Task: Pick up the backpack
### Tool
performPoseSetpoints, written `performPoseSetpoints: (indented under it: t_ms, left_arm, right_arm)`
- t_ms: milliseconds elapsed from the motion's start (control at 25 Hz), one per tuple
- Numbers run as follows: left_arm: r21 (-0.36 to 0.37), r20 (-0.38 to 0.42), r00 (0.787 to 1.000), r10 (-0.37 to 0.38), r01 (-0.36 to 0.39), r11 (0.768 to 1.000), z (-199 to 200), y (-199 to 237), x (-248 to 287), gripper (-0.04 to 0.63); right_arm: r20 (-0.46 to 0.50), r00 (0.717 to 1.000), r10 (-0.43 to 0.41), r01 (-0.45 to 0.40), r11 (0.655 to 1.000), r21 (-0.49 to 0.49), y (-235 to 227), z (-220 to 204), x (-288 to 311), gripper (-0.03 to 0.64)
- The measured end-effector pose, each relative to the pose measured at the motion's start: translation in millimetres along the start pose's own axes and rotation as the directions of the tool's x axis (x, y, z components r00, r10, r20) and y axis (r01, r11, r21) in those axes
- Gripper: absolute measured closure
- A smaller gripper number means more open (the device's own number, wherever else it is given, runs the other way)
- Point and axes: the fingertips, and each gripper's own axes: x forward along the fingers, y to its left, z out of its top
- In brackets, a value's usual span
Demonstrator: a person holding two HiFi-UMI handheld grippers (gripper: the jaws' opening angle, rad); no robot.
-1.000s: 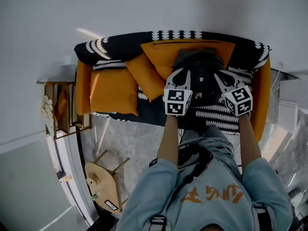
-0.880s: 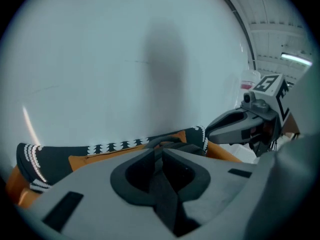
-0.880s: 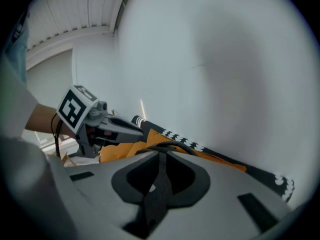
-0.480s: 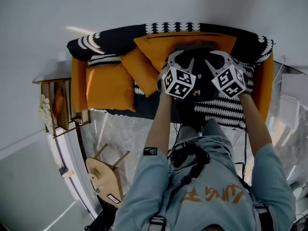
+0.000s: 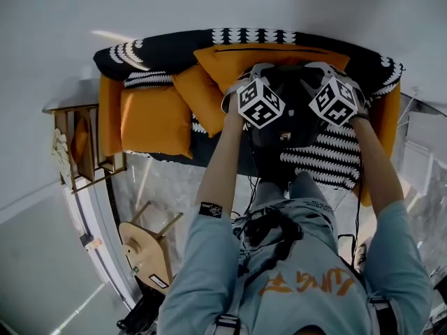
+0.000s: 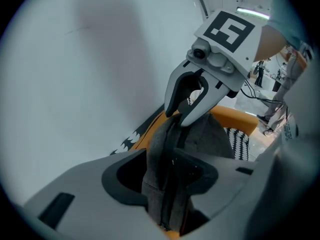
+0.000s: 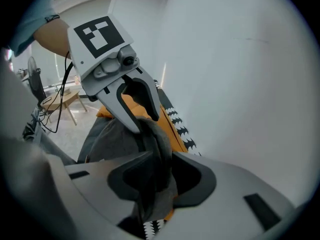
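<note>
A dark grey backpack (image 5: 286, 121) stands on the sofa against an orange back cushion (image 5: 230, 58). Both grippers are at its top, side by side. In the left gripper view, my left gripper (image 6: 167, 179) has its jaws opening, with a fold of grey backpack fabric (image 6: 162, 159) loose between them and a gap beside it. My right gripper (image 7: 155, 179) is also opening, and a fold of fabric (image 7: 152, 149) hangs between its jaws. In the head view, the left gripper (image 5: 255, 75) and right gripper (image 5: 325, 72) flank the top of the pack.
The sofa (image 5: 160, 58) has a black cover with white pattern and orange cushions (image 5: 154, 121). A wooden side shelf (image 5: 84, 149) stands at its left end. A round wooden stool (image 5: 147, 260) is on the floor. A pale wall rises behind the sofa.
Both grippers have moved away from the person toward the sofa back and have rolled. The backpack has gone with them and now rests against the orange back cushion.
</note>
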Motion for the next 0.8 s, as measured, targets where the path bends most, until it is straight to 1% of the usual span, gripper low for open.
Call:
performPoseSetpoints:
  t_ms: [80,160,280,440,520,600,720,800]
  left_arm:
    - [-0.006,0.001,1.0,-0.011,0.011,1.0,1,2,5,0.426]
    - [-0.002,-0.005,1.0,-0.017,0.017,1.0,0,4,9,0.426]
    - [0.008,-0.026,0.999,-0.048,0.048,0.999,-3,6,16,0.422]
    - [0.028,-0.056,0.995,-0.084,0.086,0.996,-5,3,22,0.422]
    - [0.035,-0.067,0.994,-0.087,0.09,0.995,-7,1,24,0.422]
    - [0.045,-0.077,0.993,-0.088,0.091,0.995,-9,-1,25,0.422]
    - [0.067,-0.086,0.992,-0.092,0.098,0.993,-10,-5,24,0.422]
    - [0.095,-0.093,0.991,-0.092,0.101,0.99,-10,-9,24,0.422]
  right_arm:
    - [0.01,0.999,0.041,-0.041,0.999,0.007,-1,0,7,0.488]
    - [0.016,0.997,0.075,-0.075,0.997,0.028,-3,-3,12,0.48]
    - [0.028,0.989,0.145,-0.146,0.988,0.041,-8,-5,22,0.457]
    - [-0.012,0.964,0.265,-0.263,0.96,0.1,-6,-15,33,0.433]
    - [-0.04,0.952,0.305,-0.299,0.948,0.112,-1,-17,37,0.434]
    - [-0.064,0.947,0.316,-0.311,0.947,0.083,6,-17,38,0.465]
    - [-0.101,0.95,0.295,-0.296,0.955,0.012,14,-16,34,0.499]
    - [-0.124,0.953,0.277,-0.284,0.958,-0.042,17,-13,31,0.514]
